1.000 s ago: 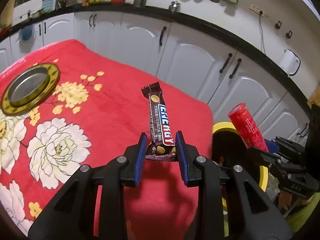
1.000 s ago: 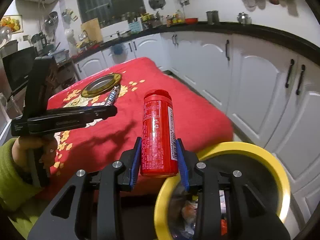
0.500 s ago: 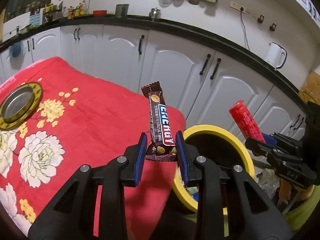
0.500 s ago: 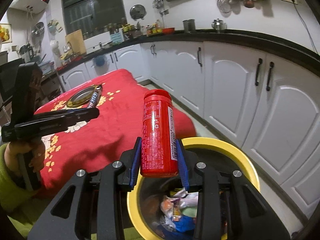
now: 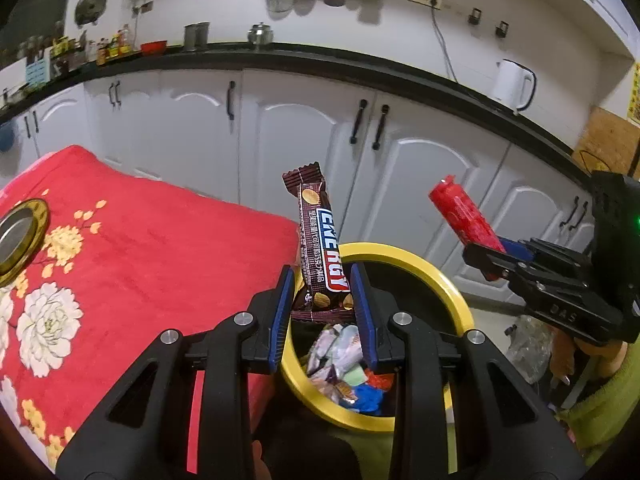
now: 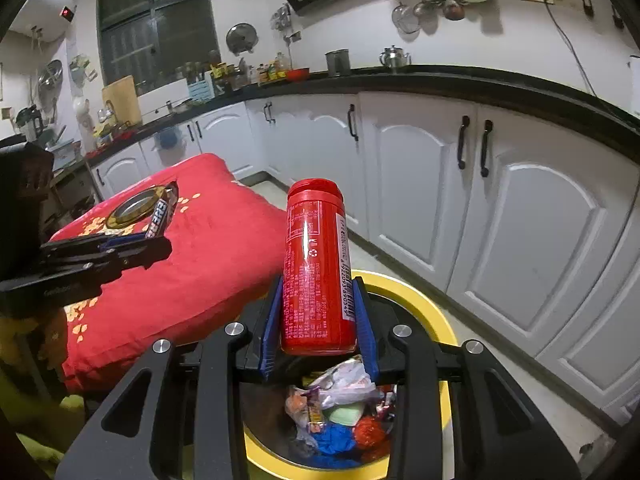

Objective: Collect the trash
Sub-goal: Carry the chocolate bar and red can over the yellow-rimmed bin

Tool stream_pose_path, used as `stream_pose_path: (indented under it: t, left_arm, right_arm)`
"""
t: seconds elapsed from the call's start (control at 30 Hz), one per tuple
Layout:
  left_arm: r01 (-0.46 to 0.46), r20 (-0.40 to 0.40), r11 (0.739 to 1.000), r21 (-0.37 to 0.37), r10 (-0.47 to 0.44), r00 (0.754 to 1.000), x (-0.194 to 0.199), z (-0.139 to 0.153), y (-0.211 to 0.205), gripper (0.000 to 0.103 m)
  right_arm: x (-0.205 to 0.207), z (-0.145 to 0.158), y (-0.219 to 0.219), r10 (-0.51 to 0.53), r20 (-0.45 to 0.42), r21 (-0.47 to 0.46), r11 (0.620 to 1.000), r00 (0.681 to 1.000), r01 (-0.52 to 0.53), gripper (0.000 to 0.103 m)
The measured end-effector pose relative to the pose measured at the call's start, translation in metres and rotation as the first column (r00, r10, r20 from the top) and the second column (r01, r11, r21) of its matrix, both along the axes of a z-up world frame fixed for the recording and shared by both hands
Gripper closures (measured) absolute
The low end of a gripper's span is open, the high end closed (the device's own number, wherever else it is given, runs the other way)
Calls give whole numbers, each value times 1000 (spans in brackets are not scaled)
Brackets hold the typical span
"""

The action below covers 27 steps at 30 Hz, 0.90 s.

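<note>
Trash held over a yellow-rimmed round bin (image 5: pixel 448 288), already part-filled with crumpled wrappers (image 6: pixel 344 404). Left tool (image 5: pixel 322 304) is clamped on the lower end of a dark brown foil snack bar wrapper (image 5: pixel 318 240), upright above the bin's near rim, its white-on-blue label reading "ENERGY". Right tool (image 6: pixel 318 320) is clamped on a red cylindrical plastic canister (image 6: pixel 316 268), upright over the bin, with fine white print, a recycling mark and a barcode strip too small to read. Beside the bin stands a table (image 5: pixel 160 248) under a red floral cloth, carrying a gold-rimmed metal plate (image 5: pixel 20 236).
</note>
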State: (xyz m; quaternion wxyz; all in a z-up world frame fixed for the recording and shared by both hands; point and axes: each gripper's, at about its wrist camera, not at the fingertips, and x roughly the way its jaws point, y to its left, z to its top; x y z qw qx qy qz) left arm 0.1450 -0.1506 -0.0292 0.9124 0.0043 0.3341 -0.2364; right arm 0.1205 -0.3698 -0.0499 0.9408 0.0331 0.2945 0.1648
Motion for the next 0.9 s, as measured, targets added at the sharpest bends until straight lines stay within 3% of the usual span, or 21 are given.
stream_pose_path:
  t: [0.53,0.9]
  left_arm:
    - [84,8,996,36,-85,996,-19,-9,-36,80]
    - [139,-33,989,58,-137,990,-20,-26,-55,80]
  right_arm:
    - [-10,-17,-23,-58,-33,-16,998,998,57,71]
    - [-1,-29,-32,-86,-71,-6,996,994,86,71]
